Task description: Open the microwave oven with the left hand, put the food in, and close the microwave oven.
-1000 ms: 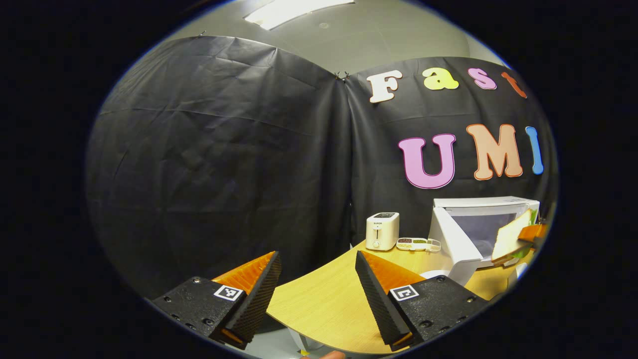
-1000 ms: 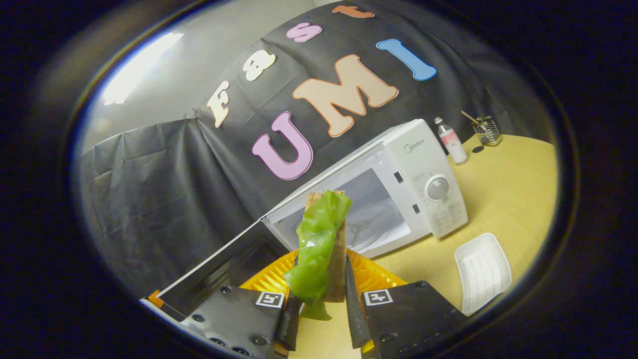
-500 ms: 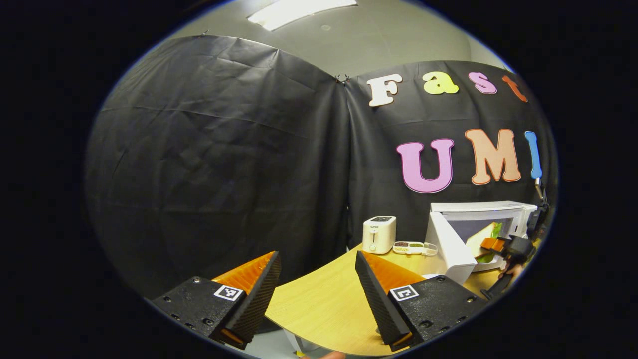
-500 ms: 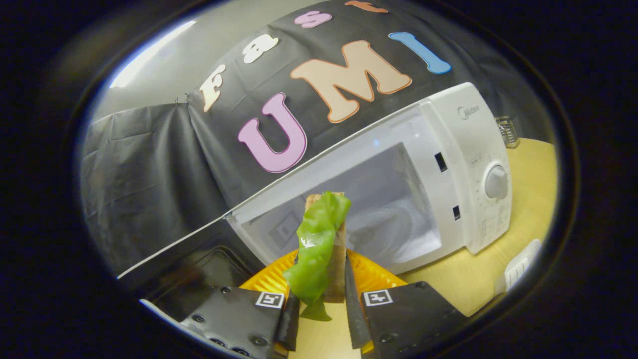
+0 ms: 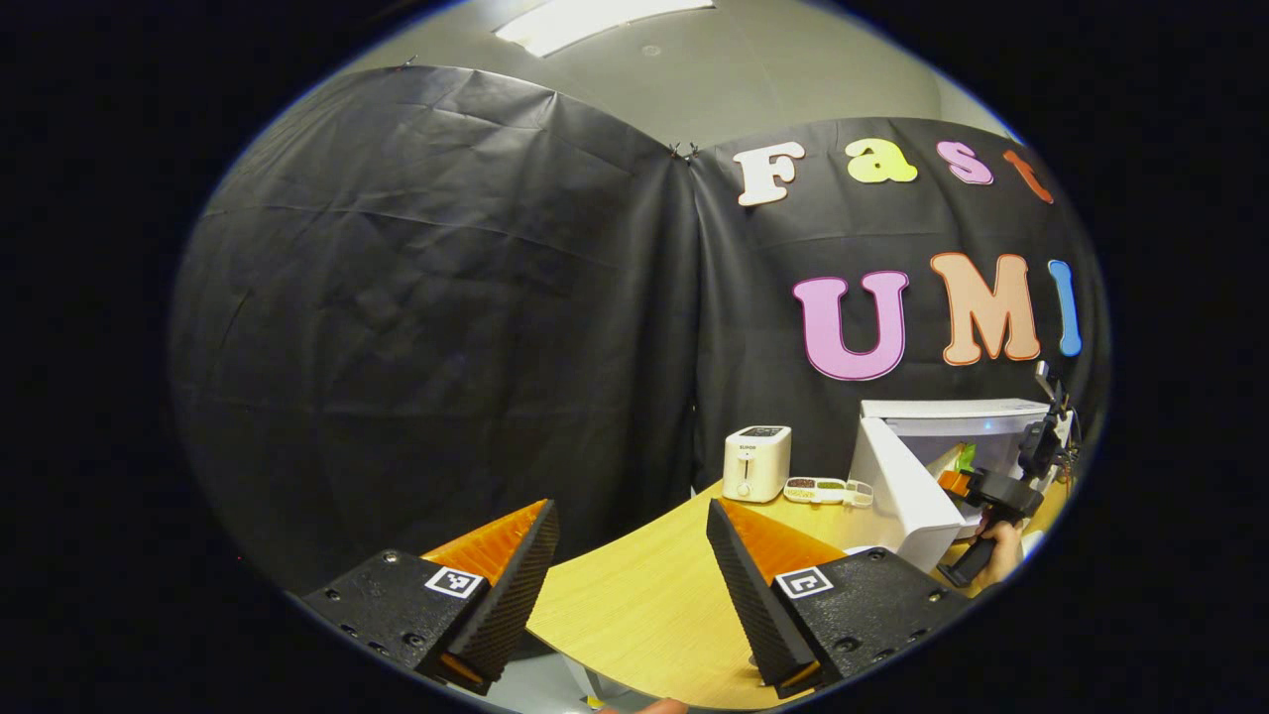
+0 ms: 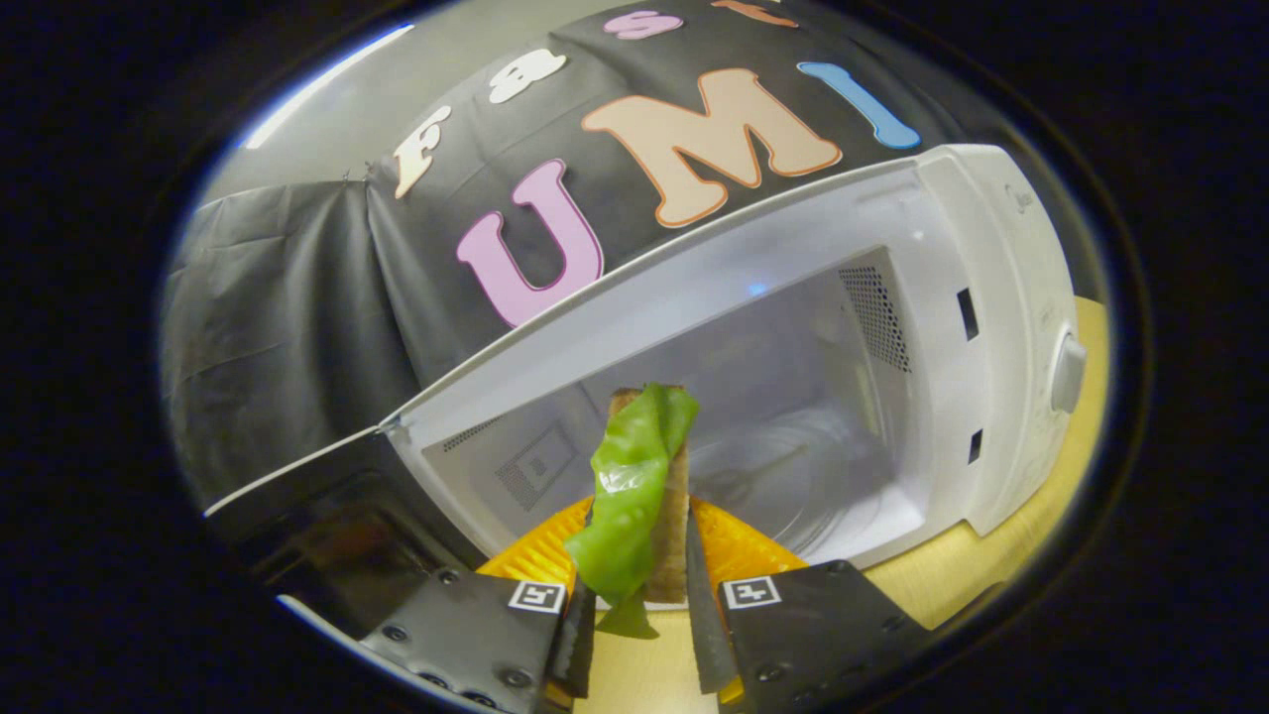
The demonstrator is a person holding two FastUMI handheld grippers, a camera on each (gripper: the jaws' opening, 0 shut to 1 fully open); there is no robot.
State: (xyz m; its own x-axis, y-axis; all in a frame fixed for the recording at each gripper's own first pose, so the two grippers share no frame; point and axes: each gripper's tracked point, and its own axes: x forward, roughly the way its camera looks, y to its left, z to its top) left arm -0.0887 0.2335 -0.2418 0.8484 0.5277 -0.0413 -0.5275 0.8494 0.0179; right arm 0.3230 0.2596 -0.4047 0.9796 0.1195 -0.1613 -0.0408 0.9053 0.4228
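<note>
Sandwich (image 6: 644, 496): brown bread, green lettuce, upright.

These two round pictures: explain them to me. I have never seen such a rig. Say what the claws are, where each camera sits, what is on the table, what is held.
A person holds a two-finger claw in each hand; a camera rides on each. The left gripper view looks over the open, empty left claw at the wooden table, a toaster, a small snack tray and the microwave with its door swung open. The right gripper view looks along the right claw, shut on a sandwich with a lettuce leaf, at the mouth of the microwave's cavity.
</note>
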